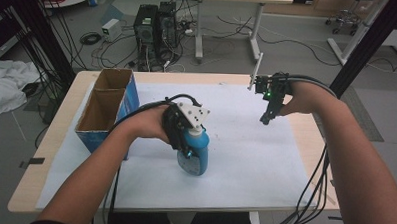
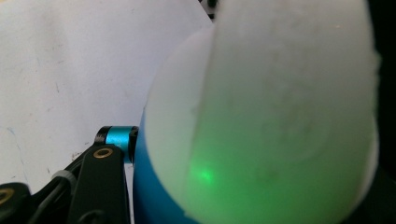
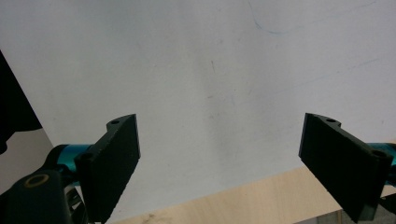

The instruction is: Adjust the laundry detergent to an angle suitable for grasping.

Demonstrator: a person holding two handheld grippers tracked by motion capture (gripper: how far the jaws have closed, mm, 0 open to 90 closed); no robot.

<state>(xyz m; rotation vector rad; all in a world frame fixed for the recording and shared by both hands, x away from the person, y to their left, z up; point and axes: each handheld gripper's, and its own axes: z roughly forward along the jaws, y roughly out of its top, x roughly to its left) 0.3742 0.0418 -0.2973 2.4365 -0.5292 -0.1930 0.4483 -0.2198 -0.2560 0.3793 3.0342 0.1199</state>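
My left claw (image 1: 189, 144) is clamped on a blue bottle (image 1: 195, 154) with a white label, gripping it near its upper part while its base rests on the white sheet (image 1: 245, 143) that covers the middle of the tabletop (image 1: 55, 137). In the left gripper view the bottle (image 2: 261, 116) presses right up against the lens, its pale label lit by a green glow and a strip of blue body showing just beside my left claw's jaw. The bottle stands near the front of the sheet, just to the right of an open cardboard box (image 1: 106, 106) with blue sides at the tabletop's left. My right claw (image 1: 266, 118) hangs above the sheet's far right part, well apart from the bottle, pointing down. In the right gripper view my right claw (image 3: 219, 163) has its jaws wide apart with nothing between them, only white sheet and a strip of pale wood below
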